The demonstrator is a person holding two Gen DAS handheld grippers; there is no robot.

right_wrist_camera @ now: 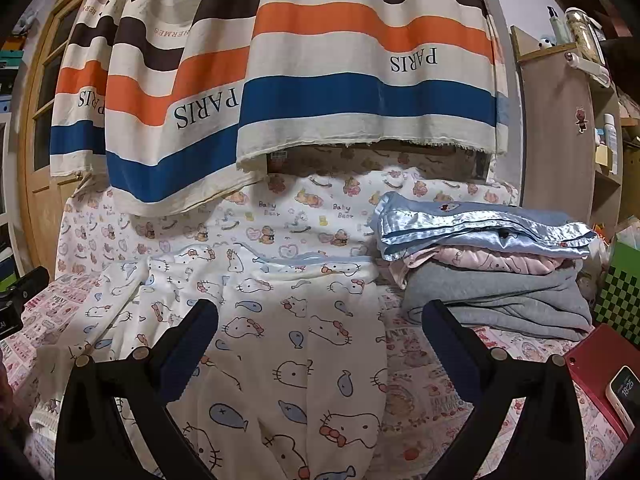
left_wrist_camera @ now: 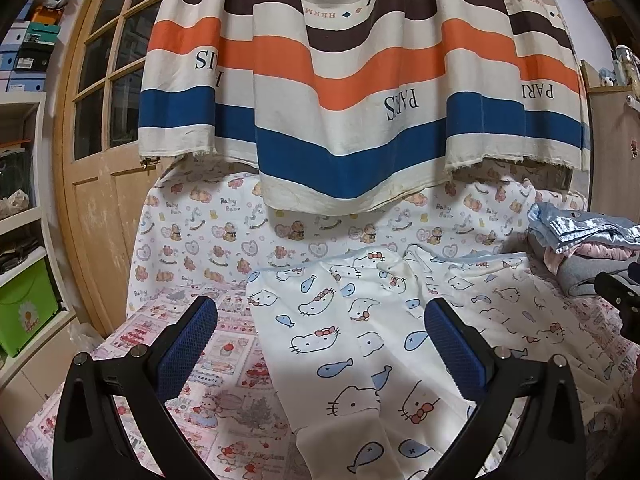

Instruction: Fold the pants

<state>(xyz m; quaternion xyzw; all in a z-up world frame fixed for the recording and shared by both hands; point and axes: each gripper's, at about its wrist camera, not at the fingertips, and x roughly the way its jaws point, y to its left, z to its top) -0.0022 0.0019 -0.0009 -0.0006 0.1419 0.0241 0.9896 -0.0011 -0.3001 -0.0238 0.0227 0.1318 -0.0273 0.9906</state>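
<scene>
My left gripper hangs with its jaws spread wide and nothing between them, and I hold it that way because the cloth below has to fit between the blue pads before I can pinch anything. Under it lie the pants, white with a cat-face and fish print, spread flat on the patterned bedsheet; from this side one leg runs toward me and the other splays off to my right, so they are laid out but not yet folded, as far as I can judge. My right gripper is just as wide apart and just as empty, poised above the other leg, which suits a fold where each side takes one edge. The waistband lies at the far end, toward the hanging striped curtain, which keeps the legs nearest me and easiest to lift. To my right a stack of folded clothes, blue on top, pink and grey beneath, sits just beside the pants, likely where finished pieces go. A red case with a phone on it lies at the sheet's near right edge, out of the folding area.
</scene>
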